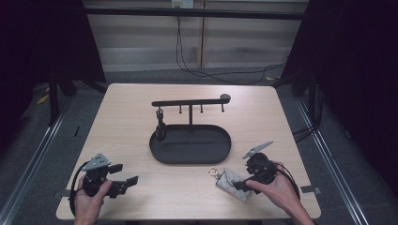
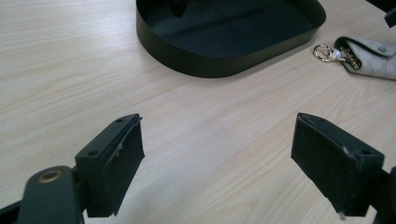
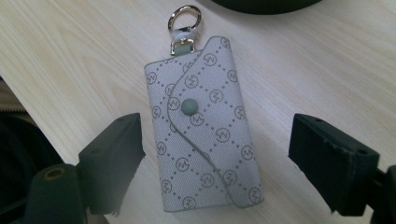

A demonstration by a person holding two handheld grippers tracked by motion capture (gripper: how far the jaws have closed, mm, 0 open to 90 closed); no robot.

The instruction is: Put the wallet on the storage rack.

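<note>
So the right tongs (image 3: 212,154) were spread wide, with the key pouch (image 3: 203,126) lying flat on the desk (image 3: 70,56) right between the two jaws. Neither jaw was actually touching it, and there was a clear gap of wood on the side of one jaw and a thinner one by the other. The pouch was that pale grey patterned kind with a snap button on the flap, and its metal clip (image 3: 184,25) pointed away from the tongs, toward the black tray (image 1: 190,143). In the high view the right hand (image 1: 277,190) sat near the desk's front edge, with the pouch just ahead of the tongs and the tray a bit beyond that.

The left tongs (image 2: 217,156) were wide open too, with nothing between them but bare desk. From there the tray sat ahead, and the pouch was off past its near corner, well apart from those jaws.
</note>
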